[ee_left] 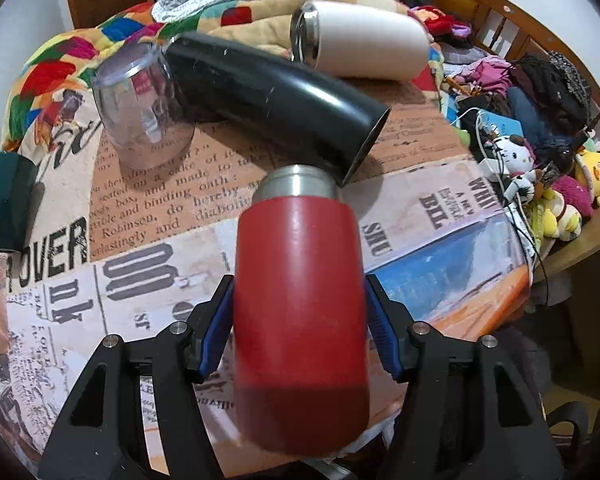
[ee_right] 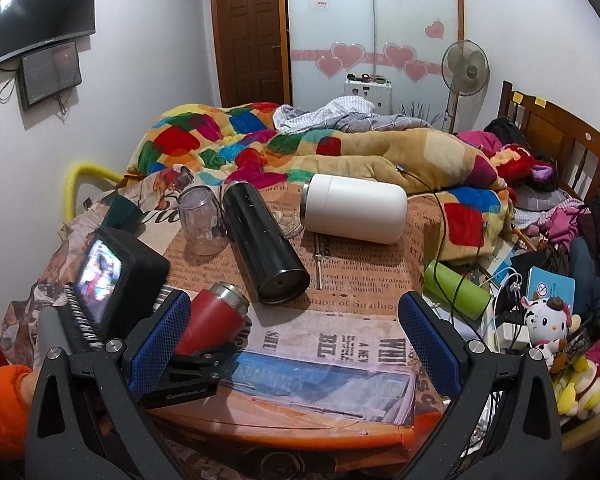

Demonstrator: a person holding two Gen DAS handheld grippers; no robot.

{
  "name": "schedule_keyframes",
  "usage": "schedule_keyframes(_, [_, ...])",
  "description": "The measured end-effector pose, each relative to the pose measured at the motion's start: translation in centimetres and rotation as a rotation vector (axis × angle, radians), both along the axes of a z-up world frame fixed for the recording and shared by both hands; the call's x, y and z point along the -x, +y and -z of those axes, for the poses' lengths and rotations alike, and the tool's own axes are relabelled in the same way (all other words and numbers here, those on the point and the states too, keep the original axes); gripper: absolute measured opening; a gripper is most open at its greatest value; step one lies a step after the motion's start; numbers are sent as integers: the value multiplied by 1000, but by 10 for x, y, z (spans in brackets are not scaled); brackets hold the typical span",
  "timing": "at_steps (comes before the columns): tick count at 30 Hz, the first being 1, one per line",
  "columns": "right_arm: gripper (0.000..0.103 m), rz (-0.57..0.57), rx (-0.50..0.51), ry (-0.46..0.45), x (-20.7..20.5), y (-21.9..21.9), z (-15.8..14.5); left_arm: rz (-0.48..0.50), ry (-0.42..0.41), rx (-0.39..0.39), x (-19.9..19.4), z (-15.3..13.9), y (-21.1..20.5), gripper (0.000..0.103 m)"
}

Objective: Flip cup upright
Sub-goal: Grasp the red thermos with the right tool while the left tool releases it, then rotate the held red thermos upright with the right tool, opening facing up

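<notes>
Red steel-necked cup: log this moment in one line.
left gripper: shut on red steel-necked cup | cup: tilted | right gripper: open

three flasks [ee_right: 352,208], one glass [ee_right: 202,220], one green cup [ee_left: 8,200]

Cups [ee_right: 265,242] on newsprint-covered table [ee_right: 340,320]

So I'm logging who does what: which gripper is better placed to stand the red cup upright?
Left. The left gripper already clamps the red cup with both pads, while the right gripper is open, holding nothing.
</notes>
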State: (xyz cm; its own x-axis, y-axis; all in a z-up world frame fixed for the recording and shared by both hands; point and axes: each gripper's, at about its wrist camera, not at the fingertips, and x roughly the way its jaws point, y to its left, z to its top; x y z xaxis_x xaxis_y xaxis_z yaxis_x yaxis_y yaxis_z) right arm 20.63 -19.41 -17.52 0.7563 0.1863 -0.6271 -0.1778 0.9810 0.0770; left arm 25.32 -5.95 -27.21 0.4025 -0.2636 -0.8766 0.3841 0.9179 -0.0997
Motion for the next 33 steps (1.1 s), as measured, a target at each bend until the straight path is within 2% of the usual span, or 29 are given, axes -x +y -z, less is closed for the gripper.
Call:
schedule_keyframes(3, [103,12,1,8,-3,1,-1,-19,-52,5,10,-20,8,61])
schedule_keyframes(5, [103,9,-3,6,-5,4,-2,-55,-123,-9,23,-40,16,61])
schedule_keyframes(8, [103,-10,-25,14,-10,9,-3,-116,-216,12,40,-69,39,63])
schedule_keyframes(13, [97,-72,-85,91,-27,28,9,-248,-296,9,58,-93,80,67])
schedule_keyframes(18, [87,-145,-122,246,-46,57,42,-346,-339,-77,71,-87,109,68])
schedule_keyframes(25, [75,-141,-172,449,-62,77,86,-401,-317,-93,92,-60,118,68])
schedule_keyframes(33, [74,-136,-162,532,-80,89,101,-422,-308,-91,103,-50,121,68])
